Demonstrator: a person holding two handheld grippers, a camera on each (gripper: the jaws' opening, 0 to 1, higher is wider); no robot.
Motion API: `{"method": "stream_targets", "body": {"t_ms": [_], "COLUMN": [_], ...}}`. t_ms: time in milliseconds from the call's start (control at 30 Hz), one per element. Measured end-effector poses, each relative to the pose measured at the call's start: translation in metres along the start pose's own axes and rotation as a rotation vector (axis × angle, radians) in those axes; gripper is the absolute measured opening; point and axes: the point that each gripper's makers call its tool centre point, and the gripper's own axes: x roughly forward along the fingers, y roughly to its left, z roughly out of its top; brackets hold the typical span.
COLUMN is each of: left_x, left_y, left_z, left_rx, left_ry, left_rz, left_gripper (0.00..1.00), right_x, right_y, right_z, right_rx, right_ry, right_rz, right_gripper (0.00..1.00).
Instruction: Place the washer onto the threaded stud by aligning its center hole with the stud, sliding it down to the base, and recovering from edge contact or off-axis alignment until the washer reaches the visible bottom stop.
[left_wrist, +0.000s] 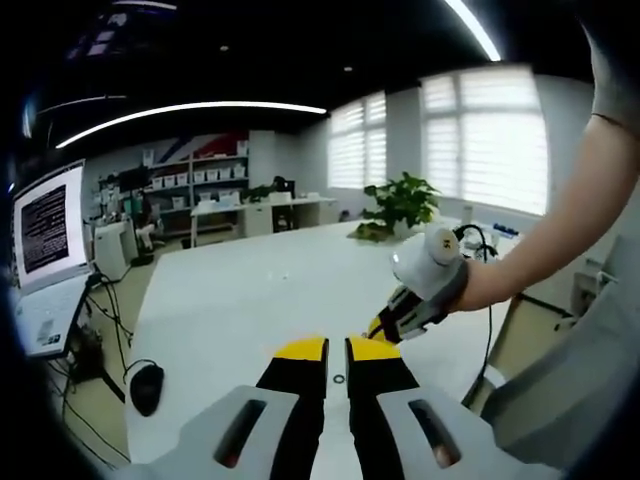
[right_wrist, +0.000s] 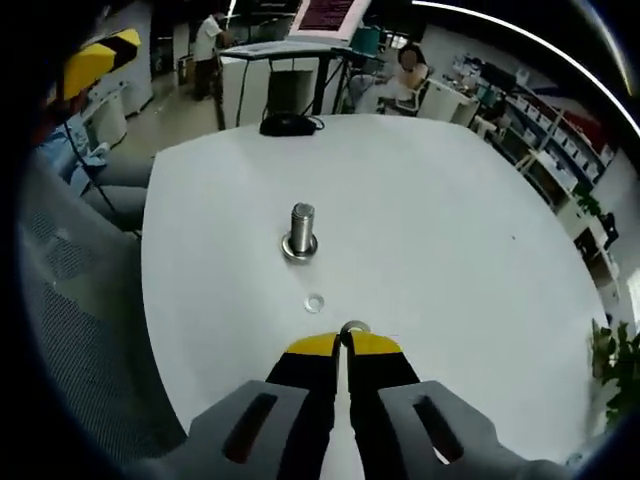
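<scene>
Yellow-tipped and nearly closed, the right claw (right_wrist: 346, 343) pinches a washer (right_wrist: 354, 327) at its fingertips, edge-on just above the white tabletop (right_wrist: 450, 230). At twelve o'clock from it in the right gripper view stands one threaded stud (right_wrist: 301, 228), upright, well apart from the claw. Something ring-like sits around the stud's base, though I can't tell whether that is a seated washer or the stud's own flange. A second washer (right_wrist: 314, 301) lies flat on the tabletop between stud and claw. So I count two loose washers and one stud.

By my reckoning the pick-up is done; the carry, the lining-up of hole over stud and the slide down to the base all remain.

Over on the other side, the left claw (left_wrist: 337, 349) is drawn nearly together on nothing, with a narrow gap, hovering over bare tabletop, the right claw at two o'clock from it.
</scene>
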Motion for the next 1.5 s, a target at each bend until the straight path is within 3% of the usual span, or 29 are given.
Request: {"method": "stream_targets", "body": {"t_ms": [267,433,1500], "left_x": [0.000,0.000,-0.002], "left_y": [-0.001,-0.001,0.000], "left_z": [0.000,0.000,0.002], "left_rx": [0.006,0.004,0.006], "left_ry": [0.000,-0.001,-0.009], "left_rz": [-0.005,-0.004,0.000], "left_gripper": [0.04,0.04,0.04], "right_x": [-0.001,0.003,0.006], "right_y": [-0.006,-0.015,-0.016], "right_z": [-0.004,-0.006,-0.009], "right_rx": [-0.082,-0.071,-0.122], "right_ry": [0.040,0.057,0.101], "right_rz": [-0.010,-0.017,-0.006], "right_gripper": [0.05,0.05,0.08]}}
